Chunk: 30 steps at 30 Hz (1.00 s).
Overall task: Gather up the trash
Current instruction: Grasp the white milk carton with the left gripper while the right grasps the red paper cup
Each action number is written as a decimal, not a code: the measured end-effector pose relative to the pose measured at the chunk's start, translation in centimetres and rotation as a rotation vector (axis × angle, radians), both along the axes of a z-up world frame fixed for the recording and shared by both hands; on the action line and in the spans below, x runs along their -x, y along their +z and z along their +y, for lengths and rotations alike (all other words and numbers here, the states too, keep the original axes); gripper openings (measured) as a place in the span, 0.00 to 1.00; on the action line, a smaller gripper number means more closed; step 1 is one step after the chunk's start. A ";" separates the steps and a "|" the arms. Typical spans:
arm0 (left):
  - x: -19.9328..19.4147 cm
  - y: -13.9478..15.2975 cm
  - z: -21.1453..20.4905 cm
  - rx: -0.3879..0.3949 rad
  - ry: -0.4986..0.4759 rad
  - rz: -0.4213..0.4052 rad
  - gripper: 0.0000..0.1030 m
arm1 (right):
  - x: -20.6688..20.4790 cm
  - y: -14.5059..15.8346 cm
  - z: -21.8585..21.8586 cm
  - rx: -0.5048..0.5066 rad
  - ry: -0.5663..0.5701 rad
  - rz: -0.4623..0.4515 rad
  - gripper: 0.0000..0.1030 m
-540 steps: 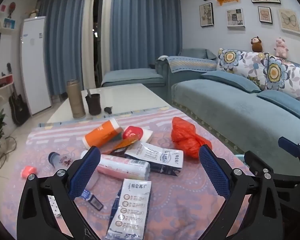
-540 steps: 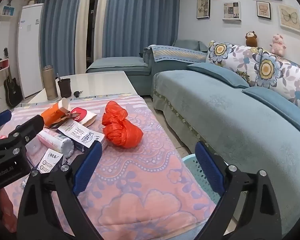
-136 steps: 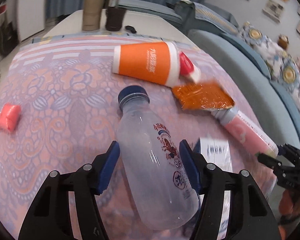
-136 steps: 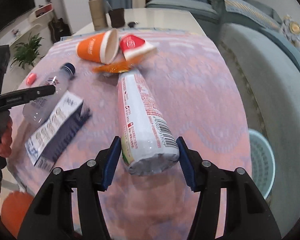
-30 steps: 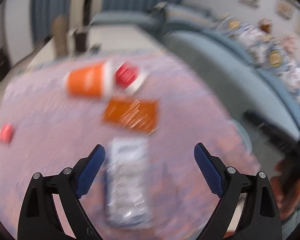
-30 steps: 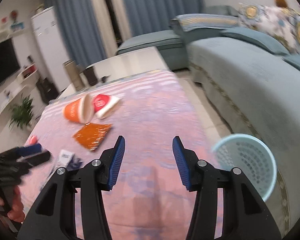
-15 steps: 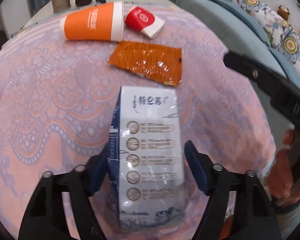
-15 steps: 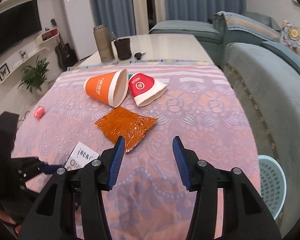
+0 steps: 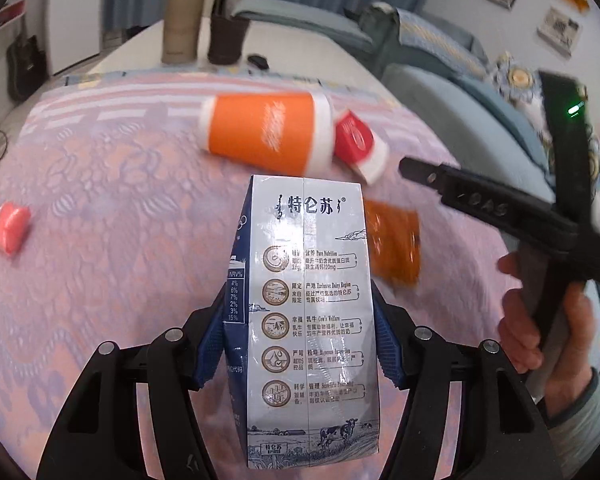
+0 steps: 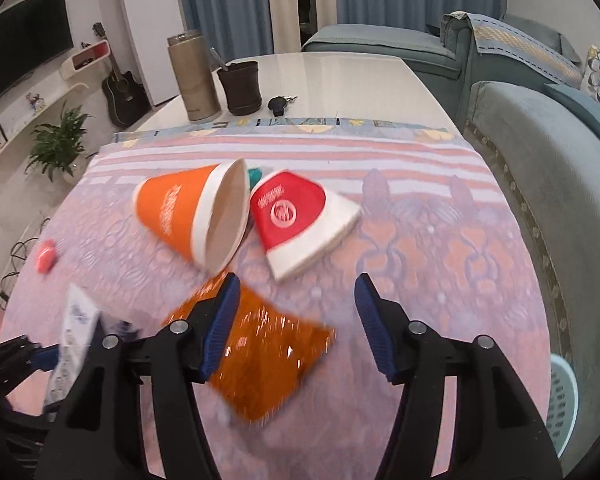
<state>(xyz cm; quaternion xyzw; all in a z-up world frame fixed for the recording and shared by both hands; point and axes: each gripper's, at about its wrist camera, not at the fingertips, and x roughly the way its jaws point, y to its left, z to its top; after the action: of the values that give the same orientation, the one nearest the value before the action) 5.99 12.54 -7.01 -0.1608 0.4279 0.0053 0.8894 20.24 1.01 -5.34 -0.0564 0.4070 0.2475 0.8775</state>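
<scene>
My left gripper [image 9: 300, 344] is shut on a white and blue milk carton [image 9: 308, 312], held lifted over the pink tablecloth; the carton also shows at the left of the right wrist view [image 10: 74, 344]. My right gripper [image 10: 296, 320] is open and empty, hovering over an orange foil wrapper [image 10: 260, 360] that also shows in the left wrist view [image 9: 394, 248]. An orange paper cup [image 10: 192, 216] and a red and white paper cup [image 10: 300, 220] lie on their sides beyond it. A small pink scrap [image 9: 9, 228] lies at the far left.
A light blue waste basket [image 10: 564, 404] stands on the floor at the table's right edge, beside the teal sofa [image 10: 560, 168]. A metal thermos [image 10: 194, 76], a dark cup [image 10: 242, 88] and a key fob [image 10: 279, 105] stand on the white table behind.
My left gripper has closed on the milk carton and lifted it off the cloth. My right gripper has moved forward and down over the orange wrapper, still open.
</scene>
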 end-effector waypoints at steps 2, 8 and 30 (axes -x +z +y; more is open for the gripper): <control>-0.5 0.1 0.7 -0.001 0.019 -0.021 0.59 | -1.5 -0.3 1.1 0.016 0.009 0.002 0.54; -1.3 -0.7 1.5 0.008 0.031 -0.039 0.59 | -3.7 -1.8 4.4 0.109 0.081 -0.011 0.54; -1.7 -3.3 2.4 0.030 0.042 -0.041 0.59 | -8.9 -4.0 7.3 0.175 0.042 -0.038 0.67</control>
<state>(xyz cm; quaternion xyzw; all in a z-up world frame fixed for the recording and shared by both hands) 7.68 14.90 -10.33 -0.1832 0.4062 0.0145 0.8951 29.14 8.35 -9.36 -0.1459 0.4092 0.2281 0.8714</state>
